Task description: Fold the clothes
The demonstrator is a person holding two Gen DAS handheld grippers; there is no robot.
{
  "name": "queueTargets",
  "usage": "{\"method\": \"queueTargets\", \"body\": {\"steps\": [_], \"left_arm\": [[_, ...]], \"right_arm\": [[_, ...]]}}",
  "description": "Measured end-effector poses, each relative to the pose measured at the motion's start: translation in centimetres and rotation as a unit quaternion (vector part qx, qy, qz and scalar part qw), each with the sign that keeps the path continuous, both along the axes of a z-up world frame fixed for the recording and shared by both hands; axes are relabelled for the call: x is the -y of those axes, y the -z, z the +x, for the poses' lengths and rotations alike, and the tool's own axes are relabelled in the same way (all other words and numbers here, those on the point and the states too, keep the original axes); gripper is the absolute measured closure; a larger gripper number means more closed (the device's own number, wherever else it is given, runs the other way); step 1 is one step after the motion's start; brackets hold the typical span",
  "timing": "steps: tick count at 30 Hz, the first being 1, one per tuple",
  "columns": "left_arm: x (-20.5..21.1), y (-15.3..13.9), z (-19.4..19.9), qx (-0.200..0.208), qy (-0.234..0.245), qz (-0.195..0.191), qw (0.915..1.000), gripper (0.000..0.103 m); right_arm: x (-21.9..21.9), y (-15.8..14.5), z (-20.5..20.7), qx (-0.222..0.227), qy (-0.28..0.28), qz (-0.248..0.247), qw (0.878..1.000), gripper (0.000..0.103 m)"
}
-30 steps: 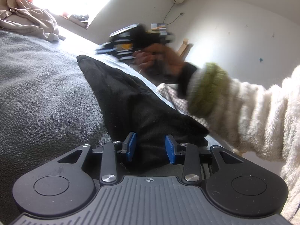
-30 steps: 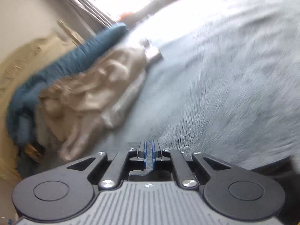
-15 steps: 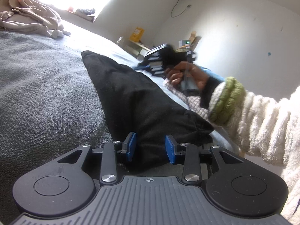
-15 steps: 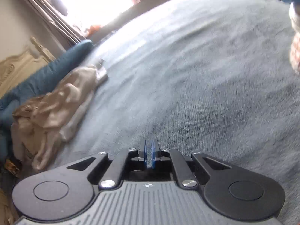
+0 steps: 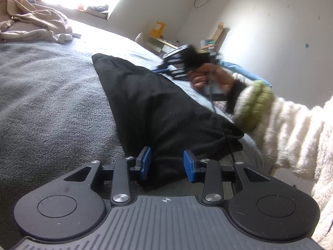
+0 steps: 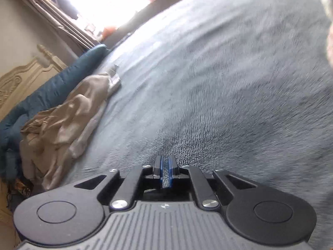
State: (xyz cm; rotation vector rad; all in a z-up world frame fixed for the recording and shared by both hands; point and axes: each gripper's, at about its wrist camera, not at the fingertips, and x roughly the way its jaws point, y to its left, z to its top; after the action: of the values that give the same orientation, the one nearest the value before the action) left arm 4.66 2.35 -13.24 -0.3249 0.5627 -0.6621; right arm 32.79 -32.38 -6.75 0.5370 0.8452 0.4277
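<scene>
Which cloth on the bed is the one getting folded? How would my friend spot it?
Find the big grey blanket covering the bed. The black garment lies on it, right ahead of the open left gripper. It is dark and smoothed flat, unlike the crumpled beige clothes heaped near the window.

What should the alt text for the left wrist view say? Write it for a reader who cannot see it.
The open left gripper sits at the near end of a black fleece garment lying on a grey blanket. Beyond it, a hand in a cream fuzzy sleeve holds the blurred right gripper.
</scene>
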Motion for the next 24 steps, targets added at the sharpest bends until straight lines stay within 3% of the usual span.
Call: {"method": "queueTargets", "body": {"steps": [3, 5, 6, 8, 10, 13, 15, 16, 22, 24], "left_arm": [[0.0, 0.0, 0.1, -0.003, 0.001, 0.001, 1.0000, 0.068], [0.1, -0.3, 0.2, -0.011, 0.000, 0.004, 0.9999, 0.068], [0.1, -0.5, 0.3, -0.015, -0.001, 0.006, 0.9999, 0.068], [0.5, -0.8, 0.2, -0.015, -0.002, 0.023, 0.9996, 0.068], [0.9, -1.2, 0.1, -0.015, -0.003, 0.041, 0.9990, 0.068], [1.6, -1.4, -0.2, -0.006, -0.001, 0.071, 0.9974, 0.065], [2.0, -1.6, -0.2, -0.003, 0.000, 0.084, 0.9964, 0.062], [2.2, -1.6, -0.3, -0.002, 0.001, 0.091, 0.9959, 0.062], [2.8, -2.2, -0.7, 0.000, -0.002, 0.124, 0.9923, 0.061], [2.9, -2.6, -0.9, 0.004, -0.003, 0.136, 0.9907, 0.061]], "right_arm": [[0.0, -2.5, -4.3, 0.030, -0.079, -0.008, 0.996, 0.084], [-0.7, -2.1, -5.7, 0.019, -0.112, -0.032, 0.993, 0.085], [-0.8, -1.6, -5.7, 0.013, -0.103, -0.064, 0.993, 0.085], [-0.1, -0.8, -5.2, 0.007, -0.056, -0.123, 0.991, 0.101], [1.7, -1.0, -5.1, 0.018, 0.026, -0.163, 0.986, 0.093], [2.8, -3.2, -8.2, 0.071, 0.012, -0.138, 0.988, 0.093], [2.1, -4.1, -11.2, 0.087, -0.053, -0.103, 0.989, 0.093], [2.2, -3.7, -12.1, 0.084, -0.054, -0.111, 0.989, 0.093], [3.9, -0.7, -16.3, 0.043, -0.012, -0.193, 0.980, 0.094], [6.0, -1.7, -18.1, 0.063, 0.023, -0.187, 0.980, 0.092]]}}
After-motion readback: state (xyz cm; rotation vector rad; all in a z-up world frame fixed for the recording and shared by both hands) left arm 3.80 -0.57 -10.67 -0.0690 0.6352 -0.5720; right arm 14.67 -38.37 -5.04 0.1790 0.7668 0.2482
